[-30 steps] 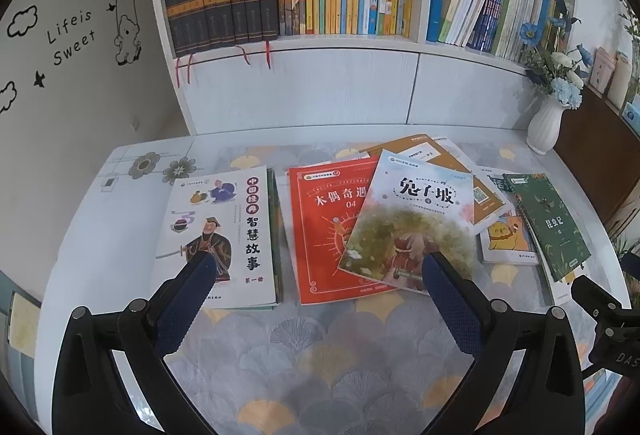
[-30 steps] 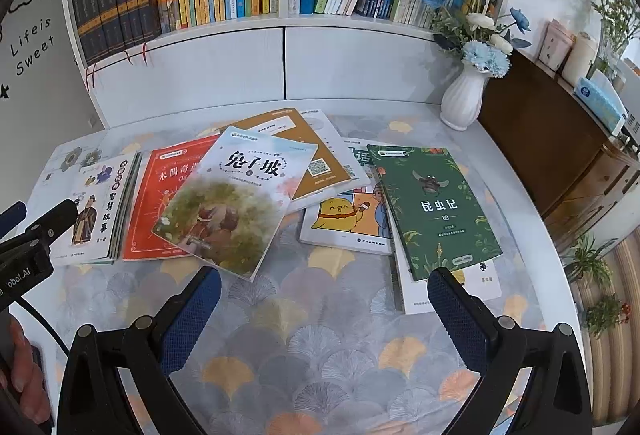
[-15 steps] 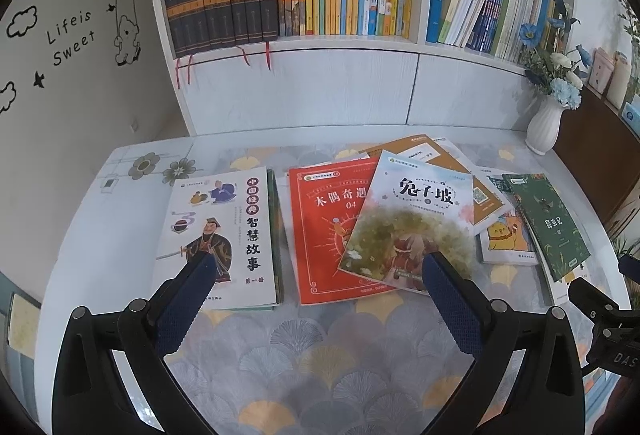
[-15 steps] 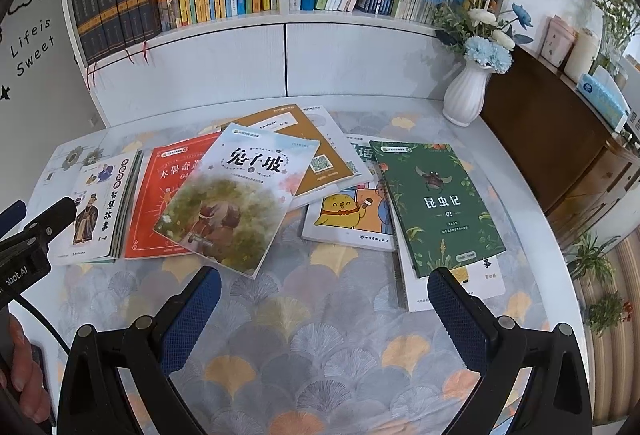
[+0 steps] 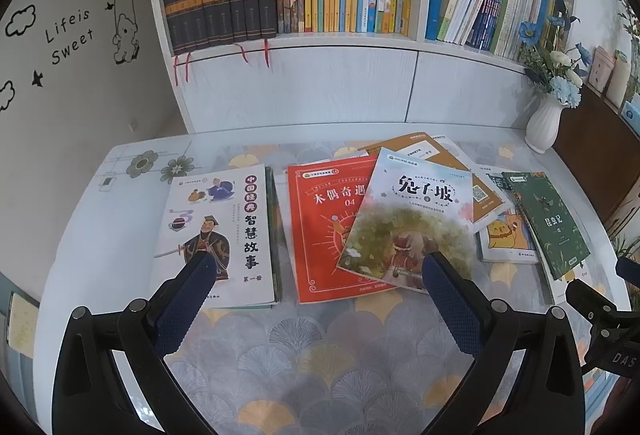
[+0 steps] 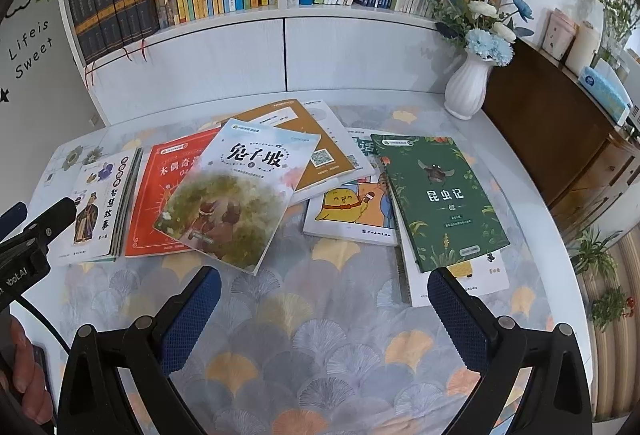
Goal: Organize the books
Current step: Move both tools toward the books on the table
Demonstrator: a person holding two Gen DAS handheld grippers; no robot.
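Observation:
Several books lie scattered flat on the patterned table (image 5: 304, 367). At the left is a white book with a drawn figure (image 5: 224, 227), then a red book (image 5: 320, 227), with a pale book showing a green picture (image 5: 412, 219) lying partly over it. An orange-brown book (image 6: 296, 131) sits behind. To the right lie a yellow-chick book (image 6: 352, 211) and a dark green book (image 6: 440, 195). My left gripper (image 5: 316, 263) hangs open above the table's near side, nothing between its fingers. My right gripper (image 6: 324, 279) is open too, in front of the green book.
A white bookcase (image 5: 344, 83) full of upright books stands behind the table. A white vase of blue flowers (image 6: 468, 83) sits at the back right corner. A dark wooden cabinet (image 6: 560, 131) stands to the right. A hand (image 6: 24, 375) shows at lower left in the right wrist view.
The right gripper's view has crept slightly forward and right, so the books sit a little lower and left. The left gripper has barely moved. Both stay open.

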